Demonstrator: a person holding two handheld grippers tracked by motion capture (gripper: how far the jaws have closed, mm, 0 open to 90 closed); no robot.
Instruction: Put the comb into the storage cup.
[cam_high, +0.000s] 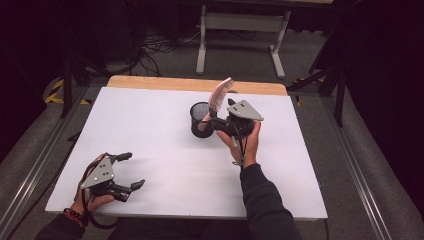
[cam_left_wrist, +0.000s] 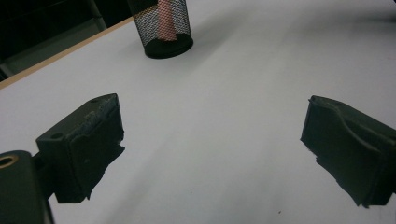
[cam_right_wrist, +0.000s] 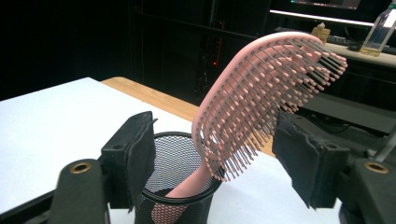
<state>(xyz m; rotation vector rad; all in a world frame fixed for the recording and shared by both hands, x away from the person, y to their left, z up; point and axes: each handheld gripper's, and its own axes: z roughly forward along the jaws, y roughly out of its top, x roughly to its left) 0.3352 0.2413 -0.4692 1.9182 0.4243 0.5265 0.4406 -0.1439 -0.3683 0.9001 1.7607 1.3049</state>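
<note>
My right gripper is hovering at the black mesh cup near the table's far middle, its jaws standing apart on either side of the pink hairbrush and pressing nothing: released, as far as the right gripper view shows. The brush is standing handle-down inside the cup, leaning on the rim, its long axis running up and away from me toward the far edge, bristles facing my right jaw. The head is sitting between and just beyond the pads, so any withdrawal, I judge, is turning on backing straight toward myself without clipping it. My left gripper is lying well apart at the near left corner (jaws wide, nothing between them). No brand, label or legible writing is showing on brush or cup.
</note>
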